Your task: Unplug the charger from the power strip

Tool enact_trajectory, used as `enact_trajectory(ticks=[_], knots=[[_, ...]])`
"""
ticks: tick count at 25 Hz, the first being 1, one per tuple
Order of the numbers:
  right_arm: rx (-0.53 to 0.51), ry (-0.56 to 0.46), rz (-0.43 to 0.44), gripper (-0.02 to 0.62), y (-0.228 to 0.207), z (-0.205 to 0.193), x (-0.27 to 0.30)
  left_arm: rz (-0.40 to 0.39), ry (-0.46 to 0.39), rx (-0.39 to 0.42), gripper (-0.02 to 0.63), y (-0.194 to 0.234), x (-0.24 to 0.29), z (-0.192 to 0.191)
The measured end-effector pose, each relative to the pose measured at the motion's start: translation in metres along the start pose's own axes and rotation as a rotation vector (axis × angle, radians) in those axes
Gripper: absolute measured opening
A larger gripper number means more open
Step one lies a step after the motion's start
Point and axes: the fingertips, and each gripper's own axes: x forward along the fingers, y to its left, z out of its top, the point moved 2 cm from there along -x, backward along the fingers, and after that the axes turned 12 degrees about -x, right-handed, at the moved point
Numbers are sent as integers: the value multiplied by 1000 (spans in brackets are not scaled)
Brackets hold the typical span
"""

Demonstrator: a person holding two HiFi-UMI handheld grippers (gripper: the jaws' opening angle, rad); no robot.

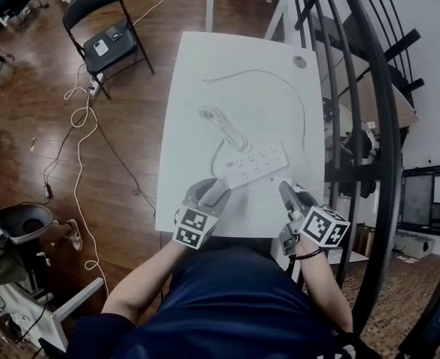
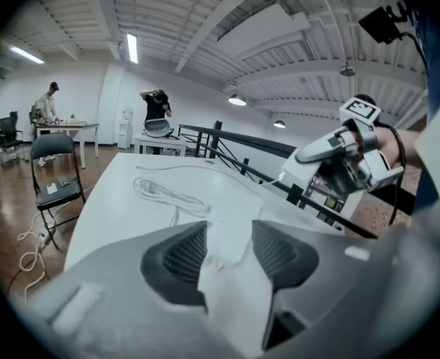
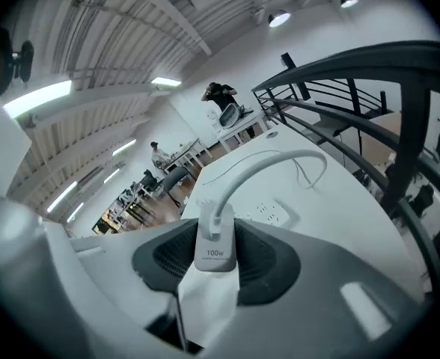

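Charger (image 3: pixel 215 254) held off the table: in the right gripper view we see the white block, marked 100W, at the centre of the frame. It is pinched between the two dark pads of the right gripper (image 3: pixel 215 232). Its white cable (image 3: pixel 261 163) leaves the top of the block and arches toward the upper right over the white table (image 3: pixel 340 223). The power strip (image 3: pixel 274 214) lies flat on the table just behind the jaws, apart from the charger. In the head view we find the strip at the middle of the tabletop, with a coiled cord (image 1: pixel 224 126) just above it in the frame. The left gripper (image 2: pixel 227 234) hangs over the near part of the table at lower centre of that view, its jaws spread and gripping nothing. At the upper left of the head view a black folding chair (image 1: pixel 104 32) stands on the wooden floor (image 1: pixel 25 126).
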Motion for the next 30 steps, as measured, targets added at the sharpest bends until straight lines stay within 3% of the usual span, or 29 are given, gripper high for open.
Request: enact_trajectory(ticks=[4,7,15,30], knots=[[140,-43,17,143,-5,1,-16,-38,-6,-170,181,-11,-17,15],[195,-53,6,144,-15,-5,-22,-65,-34,-228,175,-20,-20,28],[254,-46,-37,143,-41,-27,-35,-127,-54,-229,172,-47,-12,43],[322,26,-119,143,-89,-72,-25,-88,-11,-253,163,-46,-16,27]])
